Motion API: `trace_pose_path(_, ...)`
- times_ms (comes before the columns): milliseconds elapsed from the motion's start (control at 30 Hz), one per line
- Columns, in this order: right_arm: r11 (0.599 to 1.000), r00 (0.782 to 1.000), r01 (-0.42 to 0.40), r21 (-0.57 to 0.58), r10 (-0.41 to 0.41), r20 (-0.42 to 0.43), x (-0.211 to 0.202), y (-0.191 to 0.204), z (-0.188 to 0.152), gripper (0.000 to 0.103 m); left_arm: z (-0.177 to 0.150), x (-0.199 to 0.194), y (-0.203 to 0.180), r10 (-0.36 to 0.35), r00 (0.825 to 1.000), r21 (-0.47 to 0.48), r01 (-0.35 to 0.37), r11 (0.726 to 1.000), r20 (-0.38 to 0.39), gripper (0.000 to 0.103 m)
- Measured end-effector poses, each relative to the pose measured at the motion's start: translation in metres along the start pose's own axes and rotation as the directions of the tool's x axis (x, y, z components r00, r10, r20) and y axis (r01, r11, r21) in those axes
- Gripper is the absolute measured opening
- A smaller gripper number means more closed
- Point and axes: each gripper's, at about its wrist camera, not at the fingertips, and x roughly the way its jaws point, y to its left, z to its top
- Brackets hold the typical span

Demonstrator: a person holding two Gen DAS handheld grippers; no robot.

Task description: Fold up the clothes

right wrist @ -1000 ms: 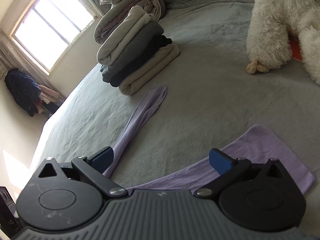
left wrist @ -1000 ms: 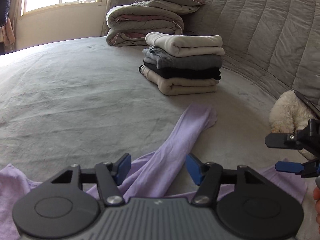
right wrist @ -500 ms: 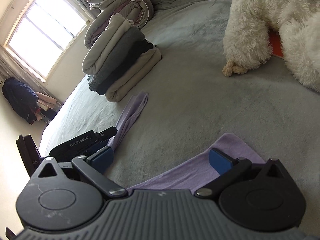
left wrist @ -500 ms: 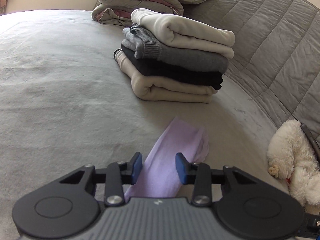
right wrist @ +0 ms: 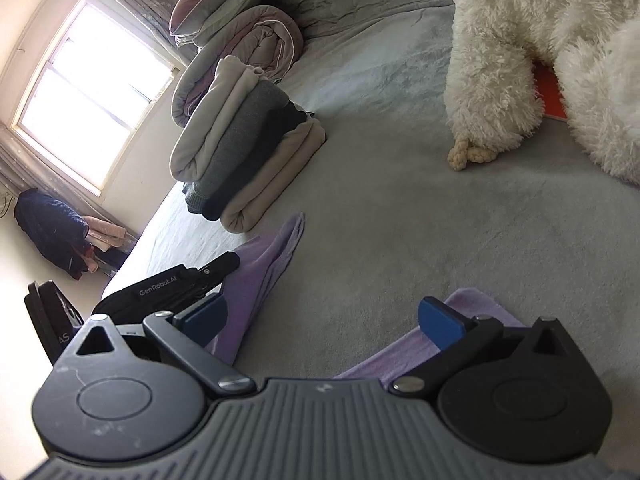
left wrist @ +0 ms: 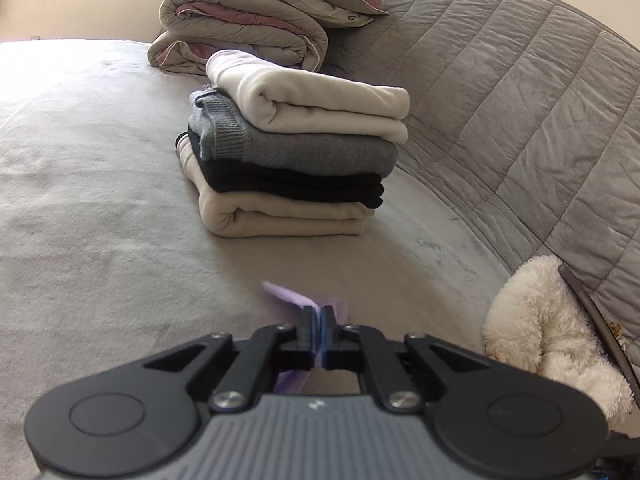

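On the bed (right wrist: 400, 208), our left gripper (left wrist: 318, 332) has its jaws pinching one sleeve of the purple top (right wrist: 264, 264); the right gripper (right wrist: 320, 316), jaws spread, hovers btwn that sleeve & the other one. Top lies spread near the folded stack (left wrist: 296, 160). Risk, imo: thin pinch could slip if we pull fast, or the sleeve drags w/ the body & bunches.

Most of the purple garment (left wrist: 298, 300) is hidden behind the left gripper (left wrist: 319, 334); its visible tip is blurred. The white plush toy (right wrist: 560, 52) is cut off at the frame edge, possibly covering an orange object (right wrist: 554, 94).
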Motion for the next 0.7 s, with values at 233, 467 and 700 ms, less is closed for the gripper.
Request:
trace_pose_path(233,0.986,0.989,-0.143,0.082,0.141,0.033,-0.018,-0.012,0.008,0.103,-0.014,-0.036,-0.037,-0.103,0.995,0.087,0.102,0.991,0.007,0.002)
trace_pose_path(467,0.939,0.96,-0.274,0.206,0.279,0.008,-0.031,-0.035,0.013,0.088,-0.058,-0.061,-0.069,-0.167,0.985,0.181,0.173,0.968,-0.049,0.002)
trace_pose_path(700,0.945,0.945,-0.3,0.133,0.313,-0.092,-0.045,-0.032,0.002,0.078,-0.108,-0.073,-0.082,-0.2,0.971,0.212,0.225,0.951,-0.135,0.002)
